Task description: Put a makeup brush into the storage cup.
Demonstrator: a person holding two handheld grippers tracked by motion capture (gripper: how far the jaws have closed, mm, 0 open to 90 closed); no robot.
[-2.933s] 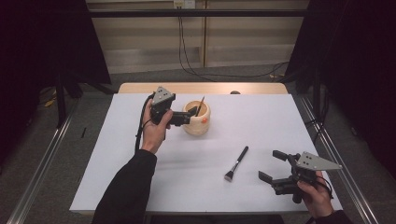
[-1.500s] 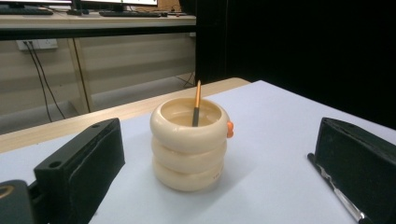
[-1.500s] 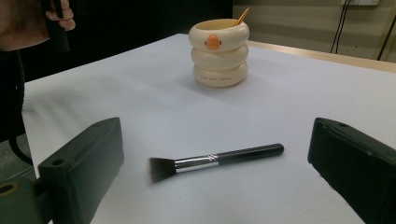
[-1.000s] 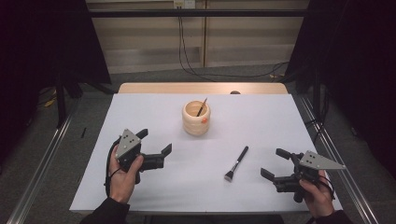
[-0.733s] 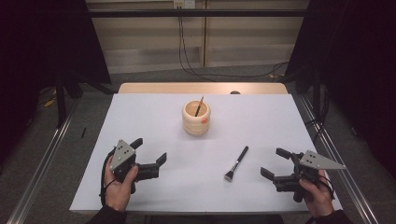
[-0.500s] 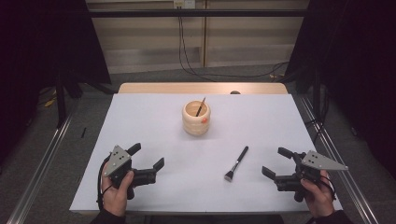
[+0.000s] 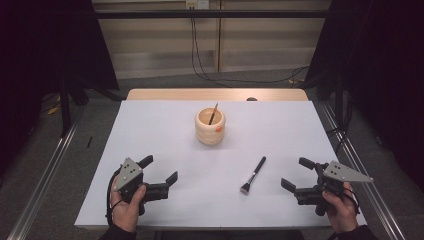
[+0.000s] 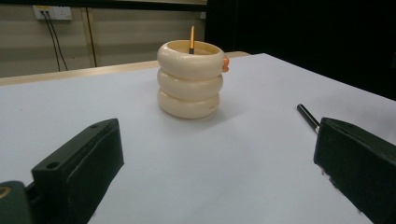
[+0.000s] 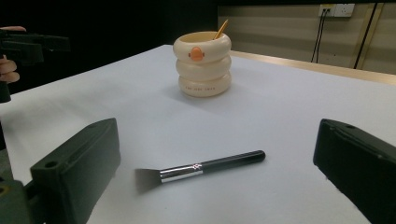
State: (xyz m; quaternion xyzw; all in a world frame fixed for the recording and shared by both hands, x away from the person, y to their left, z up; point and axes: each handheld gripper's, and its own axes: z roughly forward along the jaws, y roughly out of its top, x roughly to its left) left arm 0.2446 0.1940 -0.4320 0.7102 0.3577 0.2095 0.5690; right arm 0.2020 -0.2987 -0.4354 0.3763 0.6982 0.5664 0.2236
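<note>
Makeup brush (image 7: 253,174) flat on table, near right claw (image 7: 299,175), both claws wide open, empty, left claw (image 7: 160,169)

Left gripper (image 7: 161,177) pulled back from holder (image 7: 210,127) to near table edge (fingers apart).

We look down on a white table (image 7: 150,130) with a bare wooden strip (image 7: 215,94) along its far edge. Past it, a pale panelled wall (image 7: 260,45) carries a socket (image 7: 196,4) near the top, black cables (image 7: 200,55) trailing from it to the grey floor (image 7: 100,82). Dark curtains (image 7: 45,45) close off both sides. Metal rails (image 7: 45,170) run along the floor at the table's left and right edges.
</note>
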